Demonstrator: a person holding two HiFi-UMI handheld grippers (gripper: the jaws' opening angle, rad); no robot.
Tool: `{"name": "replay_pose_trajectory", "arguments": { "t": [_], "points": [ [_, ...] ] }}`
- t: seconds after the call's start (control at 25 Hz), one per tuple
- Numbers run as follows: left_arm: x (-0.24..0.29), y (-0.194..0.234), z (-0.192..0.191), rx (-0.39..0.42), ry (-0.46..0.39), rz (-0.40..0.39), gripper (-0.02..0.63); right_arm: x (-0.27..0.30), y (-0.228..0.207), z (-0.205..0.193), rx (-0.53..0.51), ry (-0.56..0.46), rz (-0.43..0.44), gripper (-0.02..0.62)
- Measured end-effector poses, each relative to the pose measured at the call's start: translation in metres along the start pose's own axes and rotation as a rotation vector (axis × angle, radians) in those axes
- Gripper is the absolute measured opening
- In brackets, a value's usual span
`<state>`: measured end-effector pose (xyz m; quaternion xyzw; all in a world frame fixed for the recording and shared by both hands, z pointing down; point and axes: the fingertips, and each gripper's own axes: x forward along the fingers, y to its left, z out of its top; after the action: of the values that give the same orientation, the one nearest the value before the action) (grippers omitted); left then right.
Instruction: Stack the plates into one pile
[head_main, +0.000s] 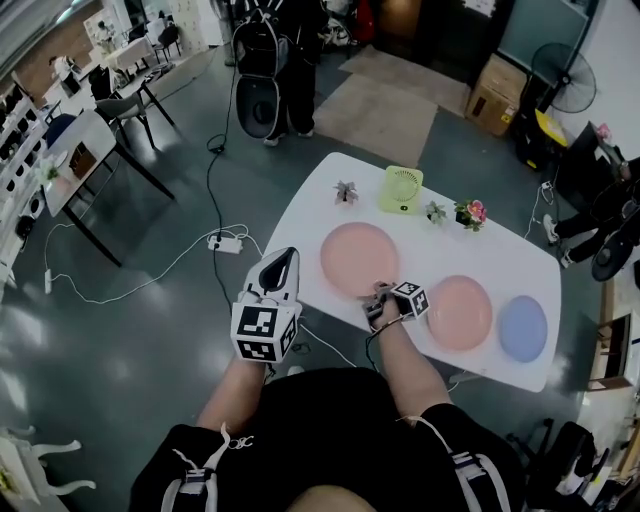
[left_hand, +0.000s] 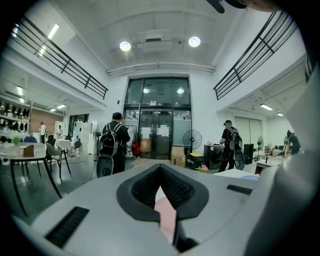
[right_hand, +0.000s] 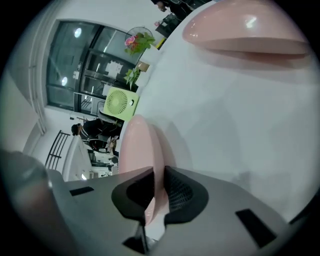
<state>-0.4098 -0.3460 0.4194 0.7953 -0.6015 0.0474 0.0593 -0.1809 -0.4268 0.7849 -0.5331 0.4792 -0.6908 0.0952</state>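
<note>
While the left gripper (head_main: 287, 256) hangs at the left edge of the white table (head_main: 305, 225), its jaws are clenched together to a point and carry nothing. In the left gripper view the ribbed pads (left_hand: 175, 190) meet at their tips, and only a sliver of pink shows through the slit behind them.

Just to its right lies the left pink plate (head_main: 360, 258), the largest-looking of the three, on the near-left part of the tabletop. The right gripper (head_main: 378, 297) reaches in at this plate's near rim, tilted downward. In the right gripper view the rim stands edge-on between the two black pads, which are clamped onto it from either side, so this gripper is grasping the left pink plate. Whether the plate is lifted off the table at that edge I cannot tell.

Further right, well apart from the first, the second pink plate (head_main: 458, 312) lies flat on the table. Just beside it, close to the right end, lies the blue plate (head_main: 522, 328); the two rims are near each other but do not overlap. None of the three plates is stacked on another.

Along the far edge of the table stand a small potted plant (head_main: 346, 192), a green fan (head_main: 402, 189) and pink flowers (head_main: 470, 213).
</note>
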Motion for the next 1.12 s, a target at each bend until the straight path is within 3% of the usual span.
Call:
{"name": "replay_pose_trajectory", "arguments": {
  "t": [0.32,0.8,1.12],
  "points": [
    [-0.002,0.019,0.004,-0.010,-0.009,0.003,0.011,0.002,0.015,-0.011,0.016,-0.001,0.042,0.052],
    [0.016,0.009,-0.003,-0.041,-0.013,-0.067,0.011,-0.035,0.104,-0.005,0.049,-0.034,0.351,0.069],
    [0.026,0.000,-0.006,-0.053,0.002,-0.124,0.011,-0.062,0.110,0.007,0.072,-0.099,0.363,0.072]
  ]
}}
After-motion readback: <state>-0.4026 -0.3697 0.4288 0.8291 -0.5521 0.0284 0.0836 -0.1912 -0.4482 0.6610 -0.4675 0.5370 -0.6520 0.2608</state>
